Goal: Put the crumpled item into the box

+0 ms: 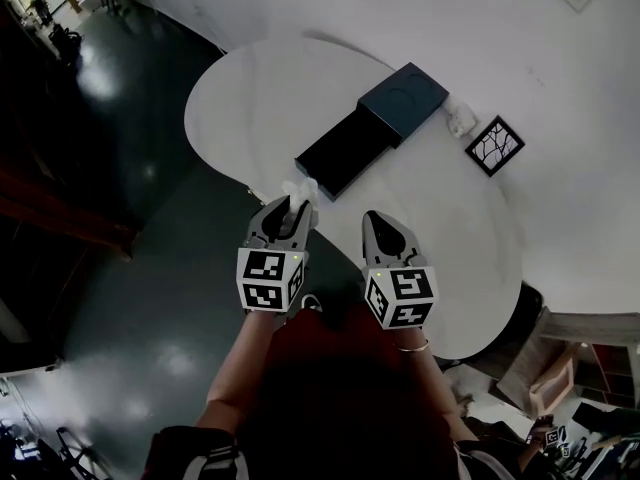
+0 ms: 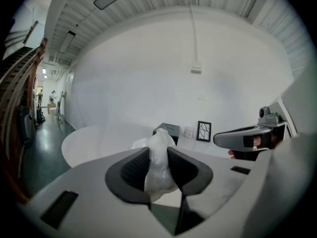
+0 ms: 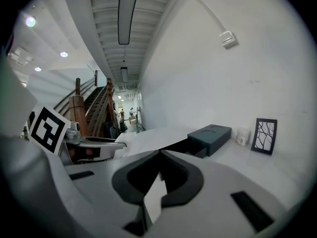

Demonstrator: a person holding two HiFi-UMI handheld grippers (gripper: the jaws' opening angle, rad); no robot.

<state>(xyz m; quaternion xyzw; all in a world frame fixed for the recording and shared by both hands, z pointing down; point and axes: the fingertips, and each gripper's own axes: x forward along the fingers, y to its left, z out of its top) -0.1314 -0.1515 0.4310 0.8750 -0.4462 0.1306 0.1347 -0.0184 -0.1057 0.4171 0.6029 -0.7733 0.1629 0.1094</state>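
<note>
Two surfaces fill most of the scene: a dark, glossy floor (image 1: 150, 298) on the left and a white, round-edged table (image 1: 250, 98) that runs up to a pale wall (image 1: 330, 8) on its far side. On the table lies a long dark box (image 1: 342, 153), drawn open. Its black inner tray points toward the person, and its blue-grey sleeve (image 1: 405, 101) covers the far end.

At the table's near rim a person holds two tools side by side, both aimed toward the box. The left gripper (image 1: 292, 208) has its jaws part-way apart, and its dark pads (image 2: 132, 168) pinch the crumpled item (image 2: 159, 162) from both sides. The right gripper (image 1: 376, 218) has its jaws pressed together with nothing between them. Its tip is near the tray's near corner but apart from it.

Beyond the sleeve, close to the wall, stands a black picture frame (image 1: 494, 146) with a white branching pattern. Between the frame and the sleeve is a small white container (image 1: 460, 118), just beside the sleeve.

The crumpled item is a wad of white, translucent film that juts out past the left gripper's fingertips. It is over the table's near rim, just short of the tray's open end, outside the box and not touching it.
</note>
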